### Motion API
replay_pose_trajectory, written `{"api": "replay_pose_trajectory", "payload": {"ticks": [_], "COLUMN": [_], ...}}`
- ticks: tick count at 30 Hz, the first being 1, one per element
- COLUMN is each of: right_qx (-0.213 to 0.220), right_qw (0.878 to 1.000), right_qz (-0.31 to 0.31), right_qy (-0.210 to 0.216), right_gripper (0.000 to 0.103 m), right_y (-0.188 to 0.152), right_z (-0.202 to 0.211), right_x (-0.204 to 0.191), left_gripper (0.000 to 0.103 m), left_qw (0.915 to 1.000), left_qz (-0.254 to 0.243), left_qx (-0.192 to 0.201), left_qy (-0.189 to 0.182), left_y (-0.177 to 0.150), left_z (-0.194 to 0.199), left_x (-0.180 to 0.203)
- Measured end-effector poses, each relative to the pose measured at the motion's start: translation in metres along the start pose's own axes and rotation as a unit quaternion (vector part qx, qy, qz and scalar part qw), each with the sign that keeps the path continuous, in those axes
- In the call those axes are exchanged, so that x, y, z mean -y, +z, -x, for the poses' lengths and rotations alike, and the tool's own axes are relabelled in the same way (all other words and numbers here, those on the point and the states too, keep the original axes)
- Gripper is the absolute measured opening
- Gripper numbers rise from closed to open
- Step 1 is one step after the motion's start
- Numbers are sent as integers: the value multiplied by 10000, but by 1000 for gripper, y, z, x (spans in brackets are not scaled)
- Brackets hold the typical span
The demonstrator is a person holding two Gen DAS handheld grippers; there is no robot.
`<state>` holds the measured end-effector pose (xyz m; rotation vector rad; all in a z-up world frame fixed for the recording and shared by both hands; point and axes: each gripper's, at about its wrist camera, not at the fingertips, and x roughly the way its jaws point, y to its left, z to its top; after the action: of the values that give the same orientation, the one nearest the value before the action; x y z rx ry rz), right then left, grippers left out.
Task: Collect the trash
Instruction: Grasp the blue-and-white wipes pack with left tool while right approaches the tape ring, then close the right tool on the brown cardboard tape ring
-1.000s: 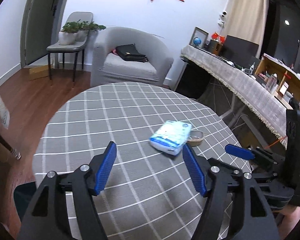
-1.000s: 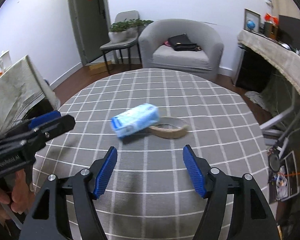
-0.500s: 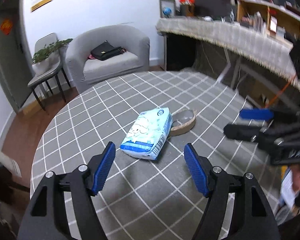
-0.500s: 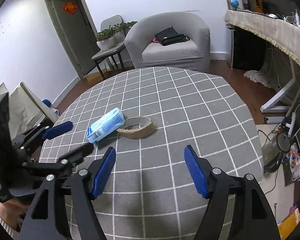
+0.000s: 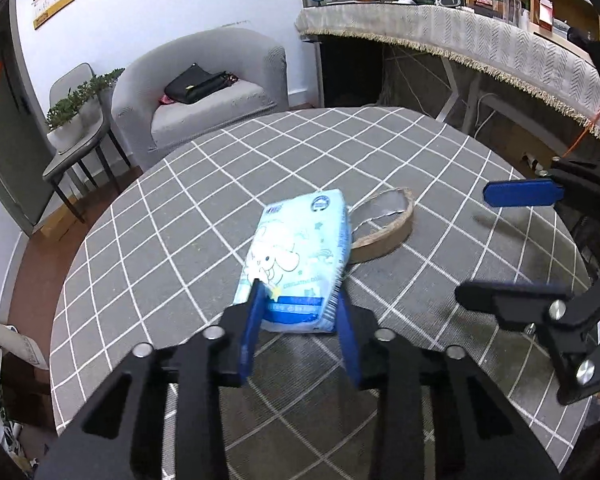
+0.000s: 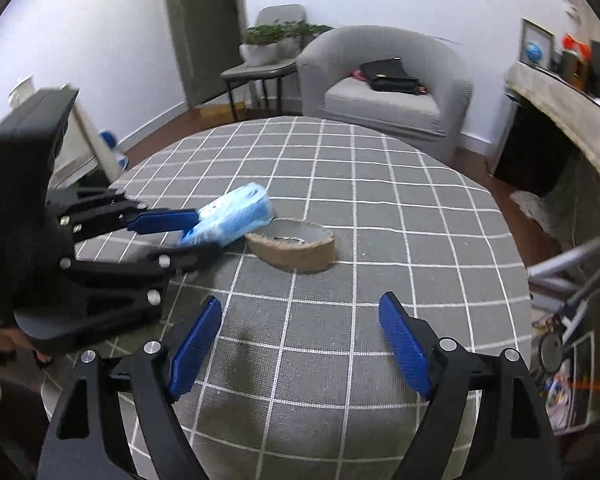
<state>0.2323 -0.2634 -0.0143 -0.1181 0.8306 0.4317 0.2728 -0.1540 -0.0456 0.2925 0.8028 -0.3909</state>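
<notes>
Left wrist view puts your left gripper [image 5: 300, 300] at the near end of the tissue pack [image 5: 296, 256]. Its jaws have just been closing, and the blue pads now press the pack's two long sides, so you hold the soft packet across its narrow width, probably the only span the fingers can bridge. The pack rests on the checked tablecloth [image 5: 160, 240], pointing away from you. Gripping it at the near end keeps your fingers off the tape roll core [image 5: 384, 228], which touches the pack's far right side; a straight lift looks least likely to drag that ring along.

From the right wrist view, your right gripper [image 6: 300, 344] hangs over bare cloth just short of the tape roll core [image 6: 296, 246]. Its jaws have just been opening and stand wide with nothing between them, a spread that seems meant for the ring's outer width. You approach at a downward slant from the near side, so each hand has its own piece of trash and the tools stay apart.

Beyond the table stands a grey armchair [image 6: 384, 92] with a black bag [image 6: 388, 76] on its seat. No bin shows in either view.
</notes>
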Motion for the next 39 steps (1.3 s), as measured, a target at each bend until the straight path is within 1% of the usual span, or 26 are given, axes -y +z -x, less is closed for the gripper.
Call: {"api": "replay_pose_trajectory", "payload": {"ticks": [1,2,5,9,13,17,20,22,25,28,29,31,35,39], "right_qx": [3,-3,-41,-134,-271,-270,-303,-374,-387,-445,-416,-420,-497,-553], "right_qw": [10000,10000,9998,9991,9976,9975,9976,9979,9978,9969,9969,9969,9952,9933], "right_qz": [49,99,173,407,631,650,629,518,525,627,635,629,790,920], "right_qy": [-2,9,16,68,38,32,31,74,99,144,227,233,296,429], "right_gripper": [82,82,82,82,82,82,81,78,73,66,61,59,47,42], "right_y": [1,2,6,10,16,22,27,31,33,34,34,35,37,38], "right_z": [-1,-2,-7,-18,-29,-33,-39,-45,-49,-54,-54,-56,-55,-55], "right_x": [0,2,5,4,-1,-5,-6,-5,-9,-14,-15,-16,-27,-42], "left_gripper": [25,21,19,17,16,16,16,16,16,16,17,17,17,17], "left_qw": [9999,9998,9995,9988,9959,9909,9897,9900,9902,9901,9896,9888,9874,9861], "left_qz": [48,84,197,392,783,1201,1280,1279,1279,1301,1337,1396,1496,1585], "left_qx": [14,12,41,80,176,226,255,255,233,217,201,183,201,209], "left_qy": [-90,-155,-246,-280,-413,-572,-585,-541,-506,-481,-484,-499,-481,-445], "left_y": [-1,-2,-5,-8,-11,-17,-21,-24,-29,-34,-36,-39,-43,-47], "left_z": [2,3,8,14,24,34,40,44,48,51,52,54,61,67], "left_x": [-1,-2,-5,-11,-25,-40,-46,-48,-53,-58,-61,-66,-75,-81]}}
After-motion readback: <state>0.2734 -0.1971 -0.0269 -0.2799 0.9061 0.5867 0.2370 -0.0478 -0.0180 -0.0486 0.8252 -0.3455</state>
